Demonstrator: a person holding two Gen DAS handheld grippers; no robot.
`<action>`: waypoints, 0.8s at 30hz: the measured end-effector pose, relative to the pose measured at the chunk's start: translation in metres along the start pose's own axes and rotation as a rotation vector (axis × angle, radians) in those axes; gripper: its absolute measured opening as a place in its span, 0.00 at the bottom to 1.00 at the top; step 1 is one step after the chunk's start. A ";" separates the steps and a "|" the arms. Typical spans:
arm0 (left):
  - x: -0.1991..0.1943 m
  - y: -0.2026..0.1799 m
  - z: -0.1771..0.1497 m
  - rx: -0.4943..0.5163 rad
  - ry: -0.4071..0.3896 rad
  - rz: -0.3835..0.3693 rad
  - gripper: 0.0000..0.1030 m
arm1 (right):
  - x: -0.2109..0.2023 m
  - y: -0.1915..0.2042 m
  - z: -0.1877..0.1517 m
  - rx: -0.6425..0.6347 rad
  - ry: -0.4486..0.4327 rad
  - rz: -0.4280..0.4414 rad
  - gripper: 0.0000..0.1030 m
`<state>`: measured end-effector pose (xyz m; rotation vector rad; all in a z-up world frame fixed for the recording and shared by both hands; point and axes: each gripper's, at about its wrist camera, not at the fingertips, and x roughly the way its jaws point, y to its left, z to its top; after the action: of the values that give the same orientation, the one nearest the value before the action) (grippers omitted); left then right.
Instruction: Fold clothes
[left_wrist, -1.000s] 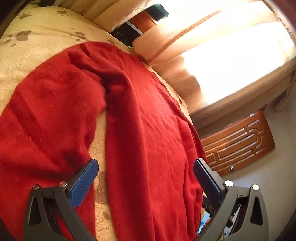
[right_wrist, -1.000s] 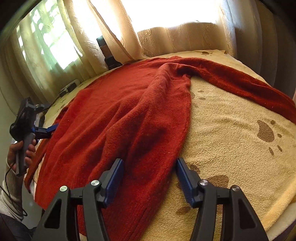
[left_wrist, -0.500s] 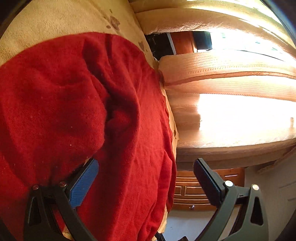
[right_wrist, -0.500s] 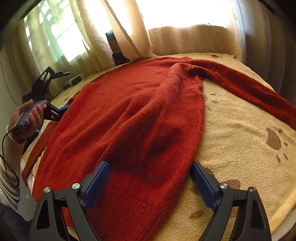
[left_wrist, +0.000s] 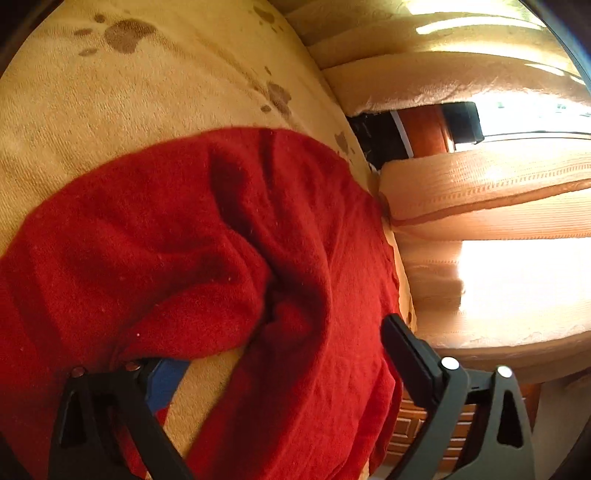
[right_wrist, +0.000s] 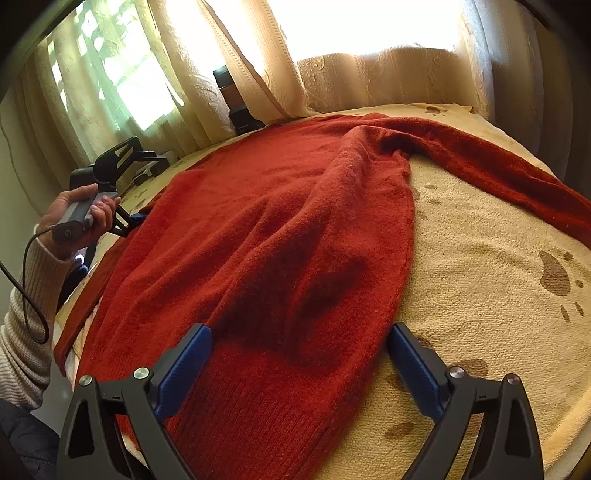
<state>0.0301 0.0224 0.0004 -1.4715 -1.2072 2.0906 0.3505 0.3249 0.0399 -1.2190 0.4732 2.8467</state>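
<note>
On the cream blanket (right_wrist: 480, 258), red sweater (right_wrist: 277, 240) folds hide one left finger; both grippers' fingers spread, empty.

sweater (right_wrist: 280, 236) on blanket (right_wrist: 480, 266), curtains (right_wrist: 388, 81) behind

Warm daylight from the windows, blown out behind the curtains.

Sun pours through the cream curtains (right_wrist: 255, 70) and burns the window (right_wrist: 369, 22) to plain white; the same glare washes out the lit curtain folds (left_wrist: 517, 280) in the left wrist view. The red sweater (right_wrist: 280, 236) carries soft dark shadows in its creases. Both views bend hard toward their black rounded corners, and the left one is slightly smeared around the sweater's folds.
</note>
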 end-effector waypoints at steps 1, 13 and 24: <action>0.000 0.002 0.003 0.004 -0.012 -0.004 0.71 | 0.000 0.000 0.000 -0.002 -0.003 0.001 0.95; -0.030 0.029 0.038 0.065 -0.257 -0.034 0.08 | -0.001 0.002 -0.002 -0.027 -0.013 -0.003 0.95; -0.010 -0.006 0.053 0.519 -0.200 0.395 0.13 | -0.005 -0.001 -0.002 -0.027 -0.006 0.001 0.99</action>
<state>-0.0131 -0.0050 0.0175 -1.3477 -0.3775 2.5975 0.3559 0.3261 0.0418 -1.2142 0.4368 2.8662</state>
